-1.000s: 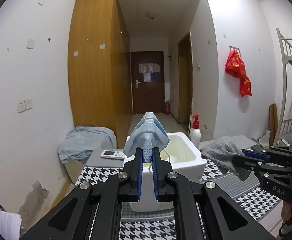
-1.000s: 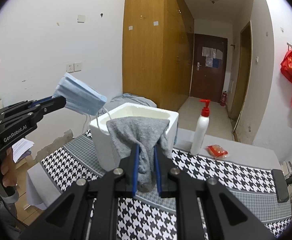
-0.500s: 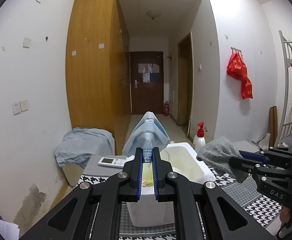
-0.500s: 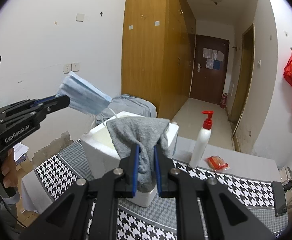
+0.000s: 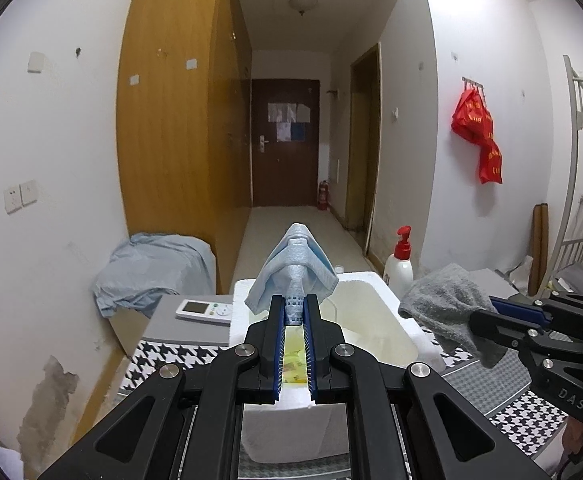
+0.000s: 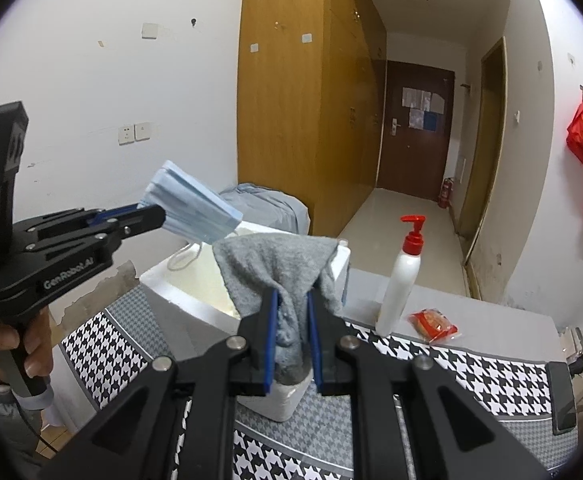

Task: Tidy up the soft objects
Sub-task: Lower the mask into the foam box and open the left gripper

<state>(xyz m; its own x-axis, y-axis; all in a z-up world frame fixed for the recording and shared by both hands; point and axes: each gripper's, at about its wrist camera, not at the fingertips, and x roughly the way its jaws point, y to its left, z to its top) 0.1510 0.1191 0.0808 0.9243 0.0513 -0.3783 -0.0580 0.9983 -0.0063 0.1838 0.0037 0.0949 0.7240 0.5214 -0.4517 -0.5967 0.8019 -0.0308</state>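
Houndstooth cloth (image 6: 471, 364) in black and white covers the worktop (image 6: 491, 316). A white foam box (image 5: 387, 312) stands open on it, with a remote (image 5: 203, 310) on its left and a pump bottle (image 6: 401, 280) and a red packet (image 6: 433, 324) on its right. White walls, a wooden wardrobe (image 5: 179, 140) and a corridor ending at a dark door (image 5: 285, 140) form the room; red bags (image 5: 477, 132) hang on the right wall.

Left gripper (image 5: 294, 308): fingers closed narrow on a blue mask (image 5: 295, 268), held in the air above the box opening. A hand (image 6: 31, 344) grips its handle.

Right gripper (image 6: 291, 320): fingers clamped on a grey towel (image 6: 279, 268), which drapes downward at the right edge of the box.
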